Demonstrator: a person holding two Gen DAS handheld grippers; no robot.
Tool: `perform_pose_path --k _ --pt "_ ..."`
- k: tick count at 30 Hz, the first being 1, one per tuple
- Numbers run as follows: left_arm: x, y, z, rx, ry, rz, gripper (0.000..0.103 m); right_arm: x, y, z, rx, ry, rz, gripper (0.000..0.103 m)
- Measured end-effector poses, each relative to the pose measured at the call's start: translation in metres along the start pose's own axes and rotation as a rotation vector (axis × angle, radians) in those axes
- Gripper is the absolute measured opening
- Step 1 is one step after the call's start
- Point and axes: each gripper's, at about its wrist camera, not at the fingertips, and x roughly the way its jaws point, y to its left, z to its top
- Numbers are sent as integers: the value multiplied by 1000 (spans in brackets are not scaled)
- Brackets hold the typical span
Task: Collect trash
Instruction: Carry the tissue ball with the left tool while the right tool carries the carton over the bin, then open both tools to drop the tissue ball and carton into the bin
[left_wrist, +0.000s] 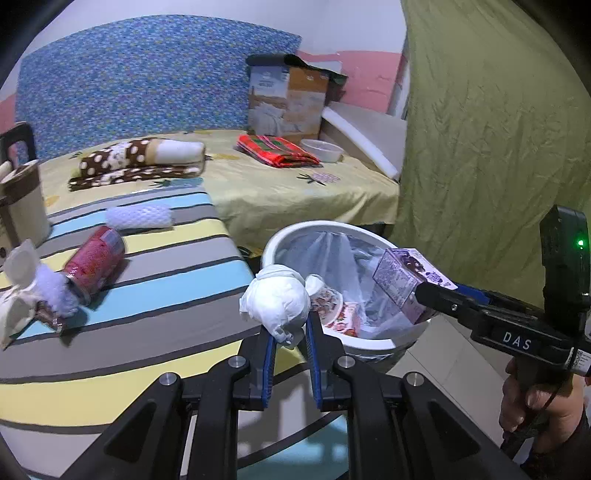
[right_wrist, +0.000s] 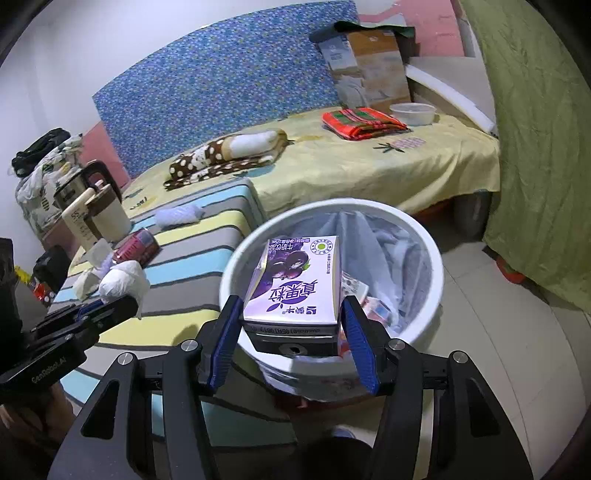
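Observation:
My left gripper (left_wrist: 290, 328) is shut on a crumpled white tissue wad (left_wrist: 275, 301), held at the edge of the striped table beside the white trash bin (left_wrist: 280, 236). My right gripper (right_wrist: 291, 314) holds a purple milk carton (right_wrist: 295, 280) above the bin (right_wrist: 436, 258); its blue pads (right_wrist: 354, 332) look spread a little wider than the carton. From the left wrist view the carton (left_wrist: 402, 277) hangs over the bin's right rim. The bin has a clear liner and printed wrappers (left_wrist: 338, 310) inside. A red can (left_wrist: 94, 260) and more tissue lie on the table.
The striped table (left_wrist: 166, 295) also holds a white foam net (left_wrist: 140, 218), a beige jug (left_wrist: 20, 206) and crumpled paper (left_wrist: 18, 288). A bed (left_wrist: 295, 184) with folded cloths, a bowl and a box stands behind. A green curtain (left_wrist: 498, 147) hangs at the right.

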Motion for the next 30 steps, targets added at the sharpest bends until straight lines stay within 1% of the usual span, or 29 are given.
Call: perform_pose_path --k 5,13,22,25,27,28,30 --pt "18 -14 3 30 24 -34 16 3 -8 -3 14 16 -9 57" --pt "47 -29 7 66 62 -66 16 10 -22 -5 29 47 -17 57" --pt "74 -35 8 76 101 -91 18 20 -29 -7 33 92 -10 57" --pt "79 -33 8 66 108 -93 21 21 -29 -7 30 96 -8 57" --pt "81 -31 9 56 109 -103 27 21 -31 -6 33 95 -4 59" --pt "82 -30 10 51 109 -105 32 22 -31 -6 35 93 -5 62" --pt "83 -29 10 44 107 -105 34 21 -32 -6 40 88 -4 63"
